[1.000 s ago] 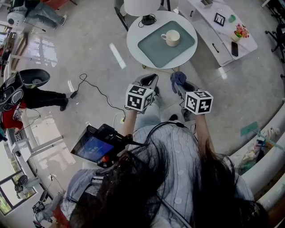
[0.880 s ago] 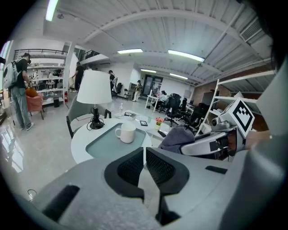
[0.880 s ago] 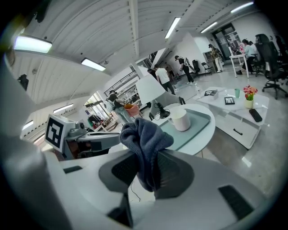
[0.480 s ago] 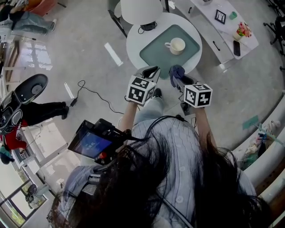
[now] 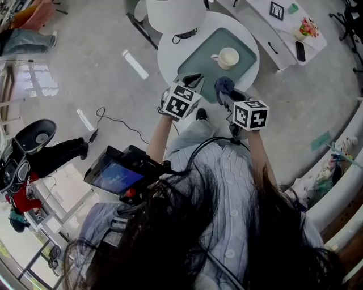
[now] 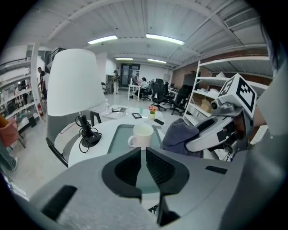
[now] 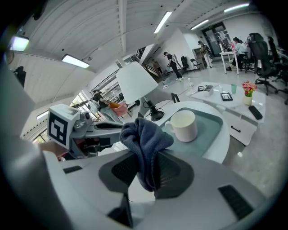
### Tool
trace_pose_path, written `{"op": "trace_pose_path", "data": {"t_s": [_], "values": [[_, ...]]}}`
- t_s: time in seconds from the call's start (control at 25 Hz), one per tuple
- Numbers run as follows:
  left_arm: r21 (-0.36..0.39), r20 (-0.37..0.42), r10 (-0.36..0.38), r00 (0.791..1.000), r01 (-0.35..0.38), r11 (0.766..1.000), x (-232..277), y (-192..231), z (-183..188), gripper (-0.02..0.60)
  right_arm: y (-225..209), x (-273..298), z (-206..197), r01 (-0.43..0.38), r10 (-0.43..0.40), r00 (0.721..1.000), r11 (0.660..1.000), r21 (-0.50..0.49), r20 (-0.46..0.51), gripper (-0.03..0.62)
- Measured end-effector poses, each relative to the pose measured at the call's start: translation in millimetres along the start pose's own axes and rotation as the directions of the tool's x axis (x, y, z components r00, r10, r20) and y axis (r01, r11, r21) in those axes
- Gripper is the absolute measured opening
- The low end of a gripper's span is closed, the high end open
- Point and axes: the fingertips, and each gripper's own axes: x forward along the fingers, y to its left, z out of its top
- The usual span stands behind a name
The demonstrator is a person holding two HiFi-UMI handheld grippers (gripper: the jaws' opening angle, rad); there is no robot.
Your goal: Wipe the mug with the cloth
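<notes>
The white mug (image 5: 229,58) with a handle stands upright on a grey-green mat (image 5: 198,65). The mat lies on a round white table (image 5: 170,48). Nothing touches the mug.

The dark blue cloth (image 7: 146,139) is not on the mug yet. It is pinched in the right gripper (image 5: 228,96). The jaws squeeze it in the middle, so a soft bunch sticks out in front, ready to rub.

The left gripper (image 6: 143,152) has its jaws pressed together with nothing in them. Both grippers point down at the near edge of the table, near the mug but apart from it. I think the left one is there to keep the mug steady while the cloth rubs it.

A white lamp (image 5: 174,12) stands at the far side of the table, out of the way.
</notes>
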Motion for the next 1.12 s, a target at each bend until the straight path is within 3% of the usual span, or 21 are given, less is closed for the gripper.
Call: {"op": "trace_pose_path", "data": {"t_s": [0.24, 0.36, 0.56, 0.8, 1.12], "values": [[0.134, -0.055, -0.034, 0.998, 0.041, 0.990, 36.2, 29.0, -6.6, 0.028, -8.7, 24.2, -7.9, 0.031, -0.032, 0.998, 0.999, -0.023, -0.054, 0.098], [0.189, -0.055, -0.060, 0.997, 0.070, 0.980, 52.3, 35.0, 0.8, 0.028, -14.5, 31.7, -6.2, 0.034, -0.036, 0.997, 0.999, -0.022, -0.067, 0.098], [0.270, -0.132, -0.089, 0.987, 0.122, 0.955, 80.3, 40.1, -4.4, 0.029, -24.8, 43.1, -4.0, 0.028, -0.030, 0.995, 0.999, -0.026, -0.093, 0.098], [0.291, -0.199, -0.097, 0.975, 0.153, 0.944, 107.7, 49.8, -18.2, 0.029, -38.3, 60.7, -1.9, 0.026, -0.027, 0.993, 1.000, -0.013, -0.114, 0.098], [0.308, -0.262, -0.155, 0.952, 0.235, 0.922, 128.2, 57.3, -24.3, 0.032, -48.7, 83.5, 1.9, 0.026, -0.013, 0.991, 0.995, 0.095, -0.130, 0.098]]}}
